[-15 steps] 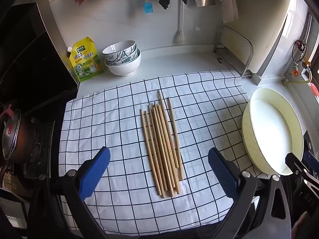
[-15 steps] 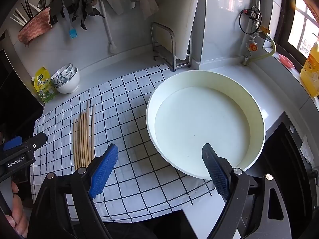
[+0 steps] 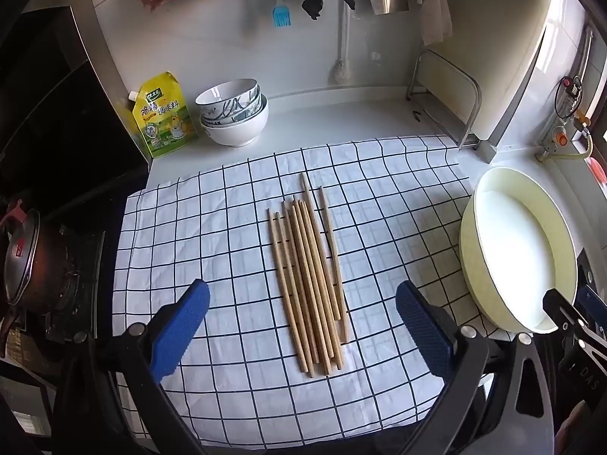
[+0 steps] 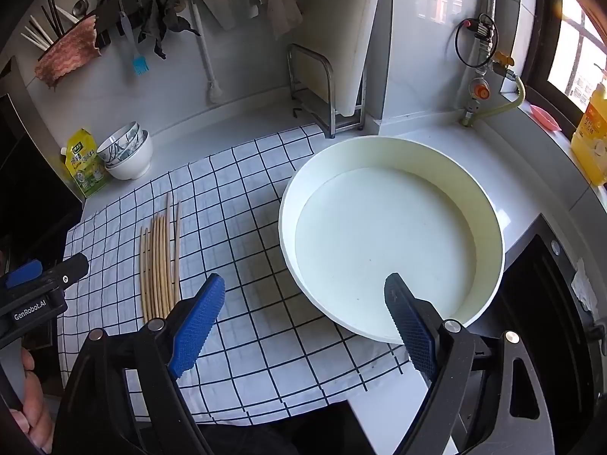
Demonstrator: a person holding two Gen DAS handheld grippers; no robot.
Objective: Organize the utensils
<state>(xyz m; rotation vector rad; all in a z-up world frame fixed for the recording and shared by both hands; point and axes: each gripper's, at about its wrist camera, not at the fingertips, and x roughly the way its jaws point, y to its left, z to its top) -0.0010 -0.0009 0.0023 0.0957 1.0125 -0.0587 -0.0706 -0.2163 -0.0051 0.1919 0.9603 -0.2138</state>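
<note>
Fingers (image 3: pixel 182 333) of left gripper (image 3: pixel 301 328) spread wide, empty, hovering over near ends of chopsticks (image 3: pixel 309 284). Right gripper (image 4: pixel 303 322) also wide apart, empty, over near rim of white basin (image 4: pixel 489 220).

Chopsticks: loose bundle, mid checked cloth (image 3: pixel 212 204) on bench.

Risk: pinch catches few sticks, rest roll or scatter; cloth may bunch.

Versus earlier frame: no visible difference.

I see chopsticks (image 3: pixel 309 284) lying side by side mid-cloth (image 3: pixel 227 227). Basin (image 3: pixel 489 292) sits at the cloth's right edge. Bowls (image 3: pixel 235 117) and pouch (image 3: pixel 163 115) stand behind, far left.
</note>
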